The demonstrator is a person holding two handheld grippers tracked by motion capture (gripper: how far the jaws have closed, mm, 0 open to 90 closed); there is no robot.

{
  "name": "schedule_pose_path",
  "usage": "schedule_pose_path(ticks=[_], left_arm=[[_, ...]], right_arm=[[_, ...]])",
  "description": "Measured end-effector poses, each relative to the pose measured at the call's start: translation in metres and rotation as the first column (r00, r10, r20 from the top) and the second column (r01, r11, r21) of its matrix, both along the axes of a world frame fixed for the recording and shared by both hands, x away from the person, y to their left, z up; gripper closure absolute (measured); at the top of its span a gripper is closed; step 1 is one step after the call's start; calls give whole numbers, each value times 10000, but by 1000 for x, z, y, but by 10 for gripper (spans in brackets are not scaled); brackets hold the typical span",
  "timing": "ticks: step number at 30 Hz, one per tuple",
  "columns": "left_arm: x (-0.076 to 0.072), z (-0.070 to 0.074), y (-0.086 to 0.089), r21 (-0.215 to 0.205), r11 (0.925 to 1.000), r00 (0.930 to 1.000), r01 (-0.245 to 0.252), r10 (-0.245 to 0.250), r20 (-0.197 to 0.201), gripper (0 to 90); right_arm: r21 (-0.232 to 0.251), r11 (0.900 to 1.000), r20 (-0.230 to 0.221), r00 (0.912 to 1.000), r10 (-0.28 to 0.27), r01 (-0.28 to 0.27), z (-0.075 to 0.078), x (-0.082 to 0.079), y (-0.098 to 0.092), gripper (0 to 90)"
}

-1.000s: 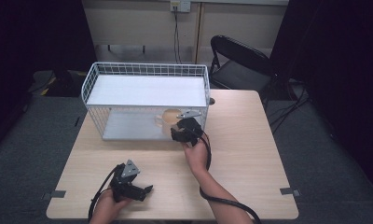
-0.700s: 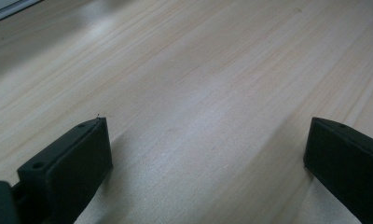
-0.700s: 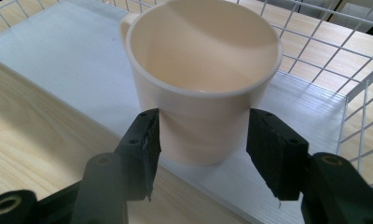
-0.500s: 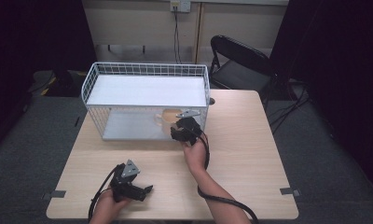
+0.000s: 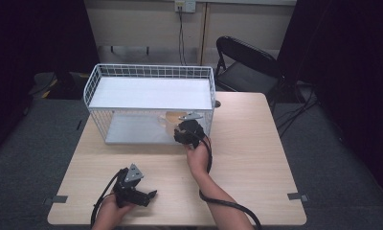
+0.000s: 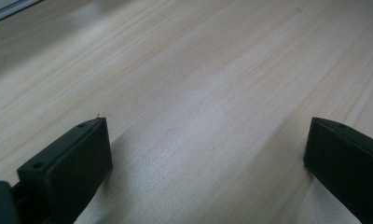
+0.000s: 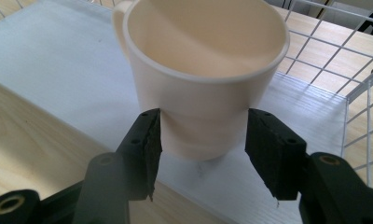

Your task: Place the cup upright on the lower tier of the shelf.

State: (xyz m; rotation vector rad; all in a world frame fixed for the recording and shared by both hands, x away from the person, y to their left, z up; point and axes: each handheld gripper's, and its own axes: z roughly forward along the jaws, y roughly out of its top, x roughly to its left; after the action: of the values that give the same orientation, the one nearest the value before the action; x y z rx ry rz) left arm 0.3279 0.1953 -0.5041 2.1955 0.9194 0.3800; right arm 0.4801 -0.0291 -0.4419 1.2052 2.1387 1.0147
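A: What is different from the pictures of a moment before?

B: Very little. In the high view the right tool (image 5: 179, 129) stands at the same place as before, at the open front of the wire basket (image 5: 151, 72), and the left tool (image 5: 149, 195) has not left its spot near the front edge of the desk (image 5: 256, 143). The hand's approach looks finished, so the step now in hand seems to be the grasp itself.

A: Where is the cup?

B: The cup (image 7: 203, 70) stands upright on the white lower shelf (image 7: 49, 60) inside the basket, toward its right end and near the shelf's front edge. Its handle points away from the tool.

A: How far open is the right tool?

B: About half spread. In the right gripper view its two black jaws reach to both sides of the lower part of the cup, and the pads (image 7: 149, 135) seem to lie on the wall left and right. It pinches the cup, but probably only lightly. The cup's foot is on the shelf, not lifted.

A: And the other tool?

B: In the left gripper view its jaws are spread wide over the bare wood, with nothing between them.
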Motion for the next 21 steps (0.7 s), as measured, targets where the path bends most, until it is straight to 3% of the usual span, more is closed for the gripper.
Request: schedule_pose_path(ticks=[6, 21], left_arm=[[0, 0, 0, -3, 10000, 10000, 0, 0, -2, 3], [0, 0, 0, 2, 10000, 10000, 1, -1, -5, 2]], right_arm=[[136, 9999, 63, 9999, 102, -103, 2, -3, -3, 387], [555, 9878, 72, 9894, 1453, -1455, 11, -28, -15, 150]])
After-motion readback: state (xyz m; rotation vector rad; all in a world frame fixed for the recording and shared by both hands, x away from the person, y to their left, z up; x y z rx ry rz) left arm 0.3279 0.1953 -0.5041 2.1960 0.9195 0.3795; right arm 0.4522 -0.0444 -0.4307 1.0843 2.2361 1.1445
